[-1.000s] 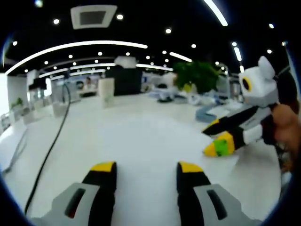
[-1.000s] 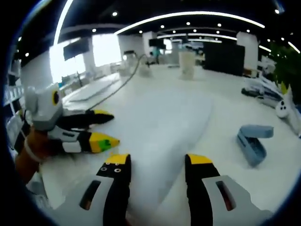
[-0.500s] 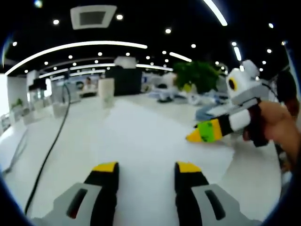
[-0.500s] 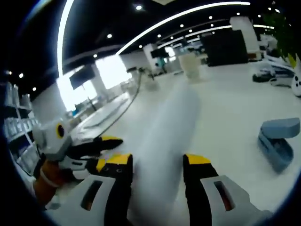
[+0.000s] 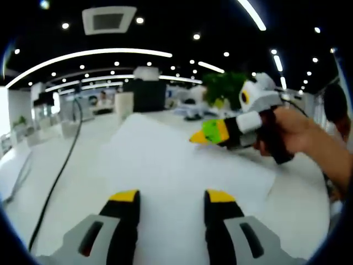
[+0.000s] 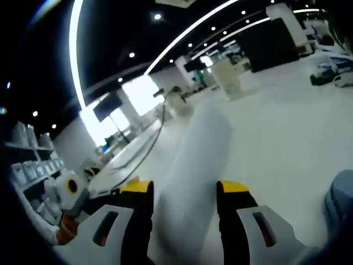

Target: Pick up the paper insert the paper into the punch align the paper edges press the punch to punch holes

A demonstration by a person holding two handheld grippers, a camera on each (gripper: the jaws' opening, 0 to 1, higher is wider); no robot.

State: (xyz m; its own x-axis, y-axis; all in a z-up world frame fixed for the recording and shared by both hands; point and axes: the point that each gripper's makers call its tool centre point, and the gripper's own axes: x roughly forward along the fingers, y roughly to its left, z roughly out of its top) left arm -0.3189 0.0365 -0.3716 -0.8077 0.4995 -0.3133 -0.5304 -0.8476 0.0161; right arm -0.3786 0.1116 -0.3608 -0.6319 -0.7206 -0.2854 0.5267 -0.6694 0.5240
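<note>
- My right gripper holds the sheet of paper: in the right gripper view it runs up between my yellow-tipped jaws toward 12 o'clock, lifted off the white table and blurred.
- In the left gripper view the same sheet spreads ahead of my jaws, with the right gripper at 2 o'clock, its jaws pressed together on the sheet's far edge.
- My left gripper stands parted with nothing between its jaws, low over the table at 6 o'clock.
- The blue hole punch sits on the table at 4 o'clock of the right gripper view, well apart from the paper.
- Risks, as I judge them: one pinched edge lets the sheet droop or swing, so it may buckle against the punch's slot or enter skewed; a loose pinch could drop it.
</note>
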